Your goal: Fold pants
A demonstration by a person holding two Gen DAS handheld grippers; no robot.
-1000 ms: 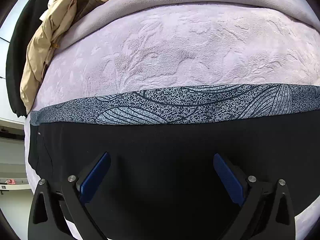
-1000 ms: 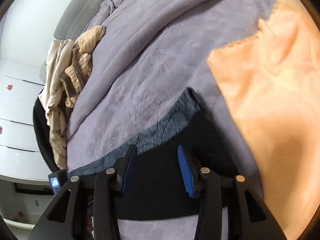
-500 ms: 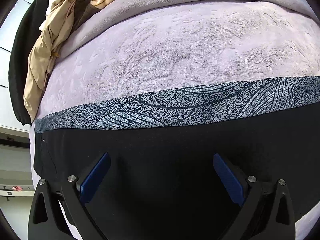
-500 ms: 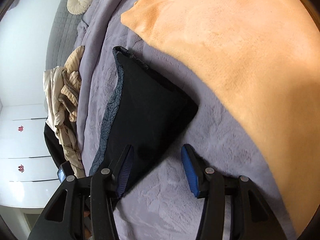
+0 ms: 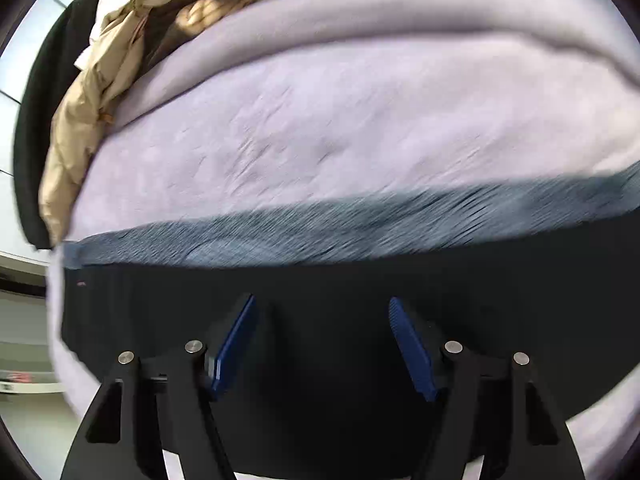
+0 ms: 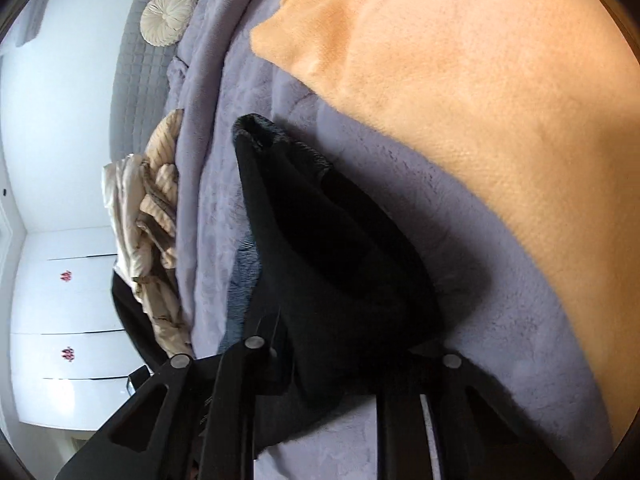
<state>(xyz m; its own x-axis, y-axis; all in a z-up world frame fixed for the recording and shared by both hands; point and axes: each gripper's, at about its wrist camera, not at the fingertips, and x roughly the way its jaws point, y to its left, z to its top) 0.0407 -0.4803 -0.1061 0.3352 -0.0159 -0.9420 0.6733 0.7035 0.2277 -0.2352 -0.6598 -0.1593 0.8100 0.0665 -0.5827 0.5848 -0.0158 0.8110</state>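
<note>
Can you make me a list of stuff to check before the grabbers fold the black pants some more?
1. Right gripper has pants in it: ok, black cloth bunches between its fingers and lifts off the purple blanket.
2. Its grip is firm: cannot tell, cloth hides the pads.
3. Left gripper is holding: not ok, fingers apart over flat cloth.
4. Patterned band lies straight: cannot tell, blurred.
5. Orange blanket stays clear of the pants: ok, a purple strip separates them.

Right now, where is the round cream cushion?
The round cream cushion shows only in the right wrist view, far upper left, against the grey quilted headboard at the top edge of the purple blanket.
</note>
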